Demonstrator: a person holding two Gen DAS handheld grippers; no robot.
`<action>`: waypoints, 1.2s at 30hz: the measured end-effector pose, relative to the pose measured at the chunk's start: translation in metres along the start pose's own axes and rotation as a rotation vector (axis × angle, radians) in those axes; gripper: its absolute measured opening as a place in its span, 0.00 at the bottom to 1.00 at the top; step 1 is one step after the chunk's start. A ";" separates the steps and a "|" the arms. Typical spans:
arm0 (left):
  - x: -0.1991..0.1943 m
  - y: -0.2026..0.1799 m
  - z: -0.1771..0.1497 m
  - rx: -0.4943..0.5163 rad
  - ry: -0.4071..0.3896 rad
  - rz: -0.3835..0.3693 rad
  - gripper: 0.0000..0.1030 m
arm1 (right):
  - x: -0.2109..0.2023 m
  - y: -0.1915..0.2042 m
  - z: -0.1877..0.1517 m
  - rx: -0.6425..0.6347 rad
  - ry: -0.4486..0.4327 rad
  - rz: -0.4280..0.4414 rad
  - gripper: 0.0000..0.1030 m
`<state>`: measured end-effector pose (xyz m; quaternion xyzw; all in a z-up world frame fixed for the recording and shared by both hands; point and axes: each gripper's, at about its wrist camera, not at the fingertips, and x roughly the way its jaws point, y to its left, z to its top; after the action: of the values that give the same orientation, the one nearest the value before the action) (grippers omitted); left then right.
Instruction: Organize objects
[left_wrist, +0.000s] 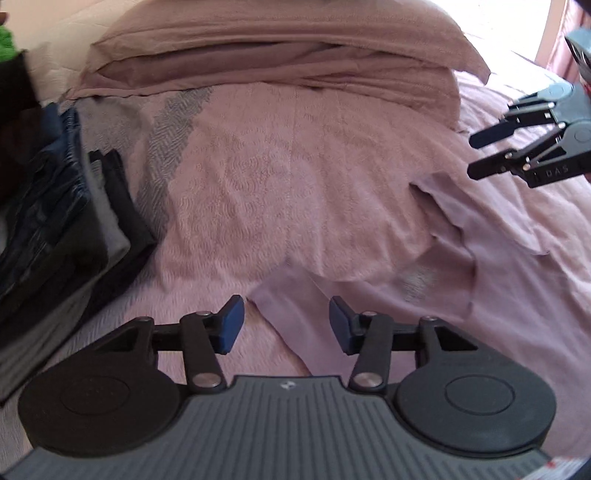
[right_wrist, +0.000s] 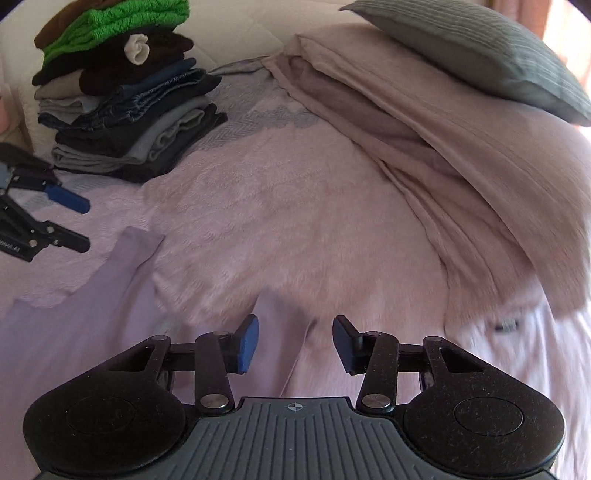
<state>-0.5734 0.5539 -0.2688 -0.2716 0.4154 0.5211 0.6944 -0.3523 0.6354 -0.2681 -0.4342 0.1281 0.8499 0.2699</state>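
Observation:
A lilac sleeveless top lies flat on the pink bedspread, its two shoulder straps pointing up the bed. My left gripper hovers over one strap, jaws apart, and the strap lies between the blue pads without being pinched. My right gripper stands the same way over the other strap, also open. Each gripper shows in the other's view: the right gripper at the right edge, the left gripper at the left edge. The top is blurred.
A tall stack of folded clothes, dark and grey with a green knit on top, stands on the bed at the left. A pink pillow lies at the head, with a grey cushion on it.

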 end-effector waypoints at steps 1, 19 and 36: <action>0.008 0.004 0.003 0.014 0.008 -0.014 0.44 | 0.008 -0.002 0.002 -0.015 0.008 0.003 0.41; 0.068 0.019 0.012 0.067 0.090 -0.100 0.02 | 0.059 -0.019 0.010 -0.042 0.070 0.113 0.00; -0.208 -0.146 -0.116 -0.031 -0.204 -0.043 0.02 | -0.239 0.115 -0.134 -0.127 -0.251 0.007 0.00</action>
<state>-0.4927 0.3108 -0.1569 -0.2368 0.3286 0.5375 0.7396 -0.2139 0.3977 -0.1556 -0.3402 0.0408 0.9047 0.2531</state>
